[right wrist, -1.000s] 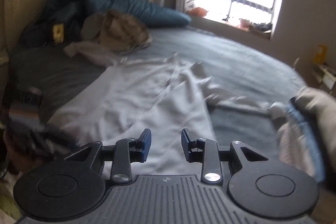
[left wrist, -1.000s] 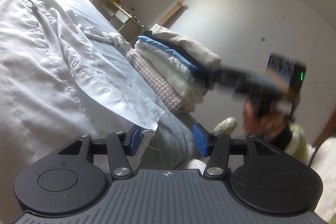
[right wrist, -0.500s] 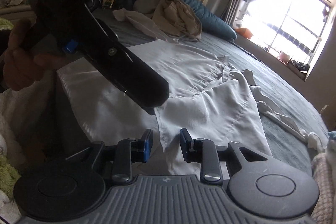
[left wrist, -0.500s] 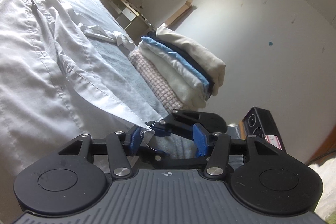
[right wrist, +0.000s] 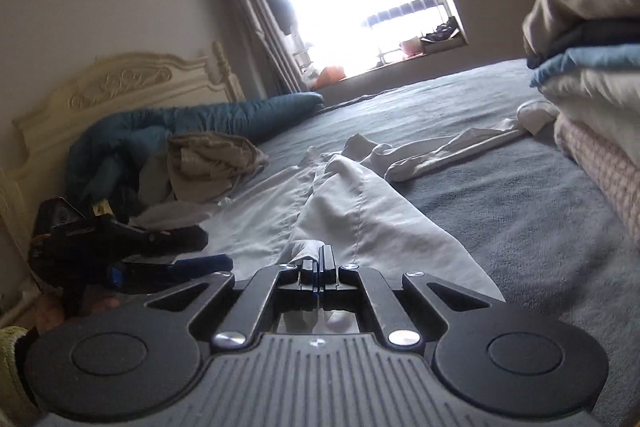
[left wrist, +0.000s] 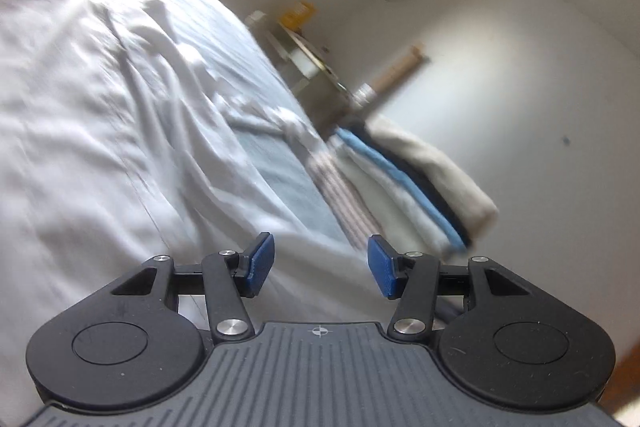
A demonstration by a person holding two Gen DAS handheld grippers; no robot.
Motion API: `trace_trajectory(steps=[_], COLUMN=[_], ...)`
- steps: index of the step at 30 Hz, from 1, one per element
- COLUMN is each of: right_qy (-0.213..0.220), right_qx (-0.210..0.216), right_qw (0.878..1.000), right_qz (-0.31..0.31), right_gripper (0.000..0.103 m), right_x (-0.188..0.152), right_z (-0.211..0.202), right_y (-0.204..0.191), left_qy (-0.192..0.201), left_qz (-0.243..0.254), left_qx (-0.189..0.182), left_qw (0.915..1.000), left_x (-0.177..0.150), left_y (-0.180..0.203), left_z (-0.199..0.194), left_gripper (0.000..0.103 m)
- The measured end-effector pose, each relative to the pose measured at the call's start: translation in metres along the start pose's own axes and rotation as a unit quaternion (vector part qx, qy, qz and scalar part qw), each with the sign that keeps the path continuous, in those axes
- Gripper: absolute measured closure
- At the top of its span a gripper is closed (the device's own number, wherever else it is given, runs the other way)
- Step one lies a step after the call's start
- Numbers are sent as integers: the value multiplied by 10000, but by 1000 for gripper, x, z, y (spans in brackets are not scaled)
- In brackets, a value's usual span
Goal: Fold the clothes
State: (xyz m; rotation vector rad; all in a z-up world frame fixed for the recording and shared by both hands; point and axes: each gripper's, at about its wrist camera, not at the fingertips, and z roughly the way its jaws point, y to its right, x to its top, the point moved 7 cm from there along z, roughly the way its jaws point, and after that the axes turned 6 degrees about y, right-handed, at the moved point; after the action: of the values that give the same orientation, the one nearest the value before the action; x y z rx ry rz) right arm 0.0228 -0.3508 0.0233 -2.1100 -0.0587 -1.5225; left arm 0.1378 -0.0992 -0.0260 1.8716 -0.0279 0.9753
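Note:
A white shirt (right wrist: 360, 211) lies spread on the grey-blue bed sheet (right wrist: 520, 211). My right gripper (right wrist: 318, 259) is shut on a bunched bit of the shirt's near hem, its pads pressed together. In the right wrist view my left gripper (right wrist: 216, 249) sits low at the left, over the shirt's near edge, held by a hand (right wrist: 52, 311). In the blurred left wrist view the left gripper (left wrist: 320, 265) stands open, its blue pads (left wrist: 258, 265) well apart above the white shirt (left wrist: 100, 147), gripping nothing.
A stack of folded clothes (right wrist: 592, 131) stands on the bed's right side, also the stack (left wrist: 420, 187) in the left view. A long white garment (right wrist: 452, 147) lies beside it. A beige garment (right wrist: 208, 163), a blue quilt (right wrist: 192, 119) and the headboard (right wrist: 120, 83) are at the far left.
My right gripper has come down to the shirt's hem, rolled level and shut on it. My left gripper has shifted sideways from the hem corner to over the shirt, still open.

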Motion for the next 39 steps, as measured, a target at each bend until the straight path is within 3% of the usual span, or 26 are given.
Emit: trace_trajectory(steps=[4,6,9,13,21,30,39], right_qy=[57,103,211,317,506,944,960], right_qx=[116,194,244,236,300,260,217], right_qw=[9999,9997,9993,9985,9962,9836,9796], right_qz=[101,98,186,386,643,1513,1750], right_gripper=[102,102,102,102,102,102,102], right_x=[0,1,3,6,13,25,20], right_z=[5,7,7,7,5,-3,4], right_y=[3,1,3,11,19,49,60], left_qy=[41,40,19,-269,-662,-762,-665], left_qz=[-31,-96,-315,-310,-173,-328,-428], left_qx=[1120,1492,1800,2143,2334,2527,2476], left_qw=[9937,9887,9832,9759,9700,9640,9656], left_x=[67,96,127,140,133,133,138], left_y=[-49,-72,-98,-114,-118,-127,-126], left_z=[40,62,92,125,149,148,159], left_gripper=[53,54,54,59,68,68,70])
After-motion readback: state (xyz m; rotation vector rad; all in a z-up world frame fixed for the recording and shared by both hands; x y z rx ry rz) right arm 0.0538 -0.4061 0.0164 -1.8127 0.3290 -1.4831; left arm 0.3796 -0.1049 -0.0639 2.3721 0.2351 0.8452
